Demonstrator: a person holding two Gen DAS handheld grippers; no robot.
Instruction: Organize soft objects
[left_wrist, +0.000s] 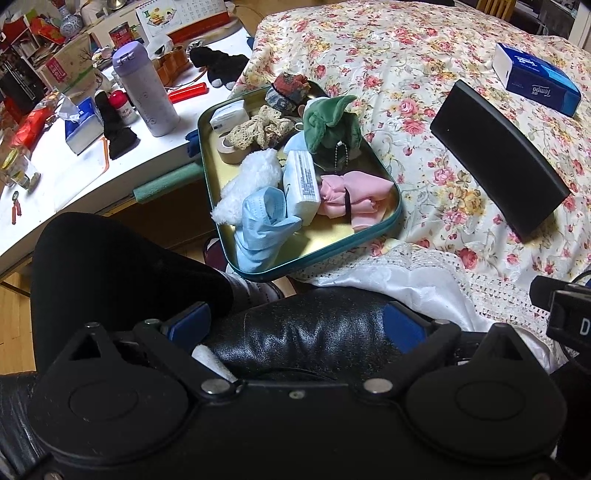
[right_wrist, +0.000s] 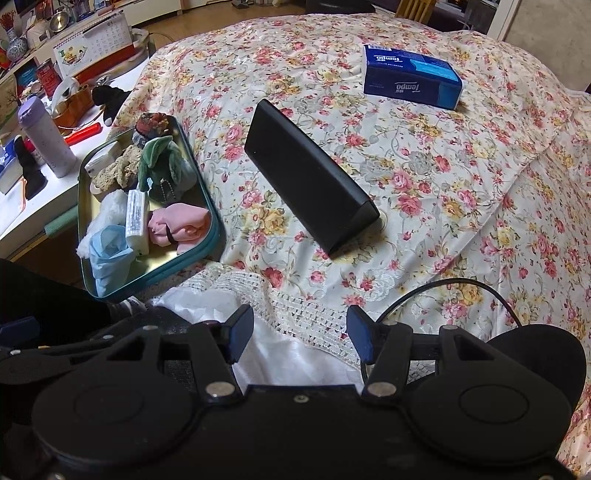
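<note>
My left tool (left_wrist: 295, 325) pinches a shiny black leather-like item (left_wrist: 295, 343) between its blue pads, low at the bed's near edge. My right tool (right_wrist: 300, 334) hangs with its fingers spread over white lace-trimmed cloth (right_wrist: 295, 354), holding nothing. On the floral bedspread (right_wrist: 424, 155), a green-rimmed tin tray (left_wrist: 395, 184) carries the soft things: a pink cloth bundle (left_wrist: 354, 195), a light blue face mask (left_wrist: 262, 221), a white fluffy piece (left_wrist: 247, 184), a green plush (left_wrist: 328, 122) and a cream lace scrunchie (left_wrist: 258, 127). A black case (right_wrist: 310, 173) lies beside the tray; a blue tissue pack (right_wrist: 410, 75) sits farther back. The cluttered desk (left_wrist: 66, 173) stands at left.
</note>
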